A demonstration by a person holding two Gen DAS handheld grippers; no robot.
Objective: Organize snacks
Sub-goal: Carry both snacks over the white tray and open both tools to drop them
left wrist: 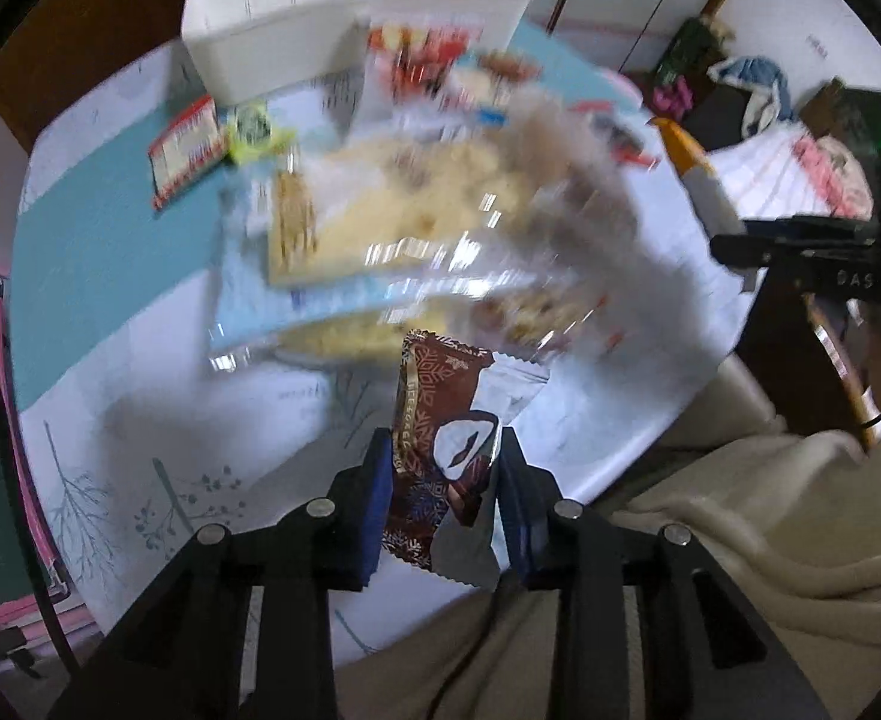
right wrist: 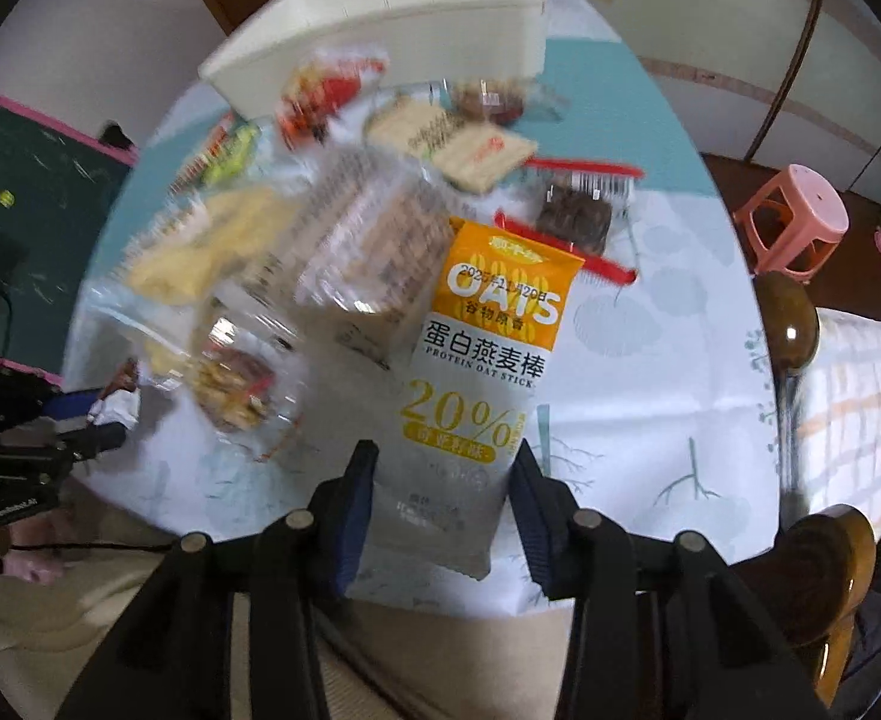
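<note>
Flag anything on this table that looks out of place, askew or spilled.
Nothing is spilled or visibly torn. The oddity is the clutter: snack packets lie overlapping at all angles on the tablecloth, while the white bin behind them holds nothing that shows. The blur hides finer damage.

One white bin [right wrist: 380,42] stands at the far edge of the desk [right wrist: 650,372]. One orange-and-white oat stick packet [right wrist: 482,372] and one brown snowflake-printed packet [left wrist: 440,450] are raised above it. On the desk lie one clear pack of brown wafers [right wrist: 374,246], one pale yellow pack [right wrist: 200,252], one clear pack with a nut-like snack [right wrist: 236,384], one red-and-white packet [left wrist: 185,150], one small yellow-green packet [left wrist: 254,132] and one dark brown cake in a red-edged wrapper [right wrist: 575,219]. Further packets by the bin are too blurred to count. One pink stool [right wrist: 794,216] stands on the floor.
</note>
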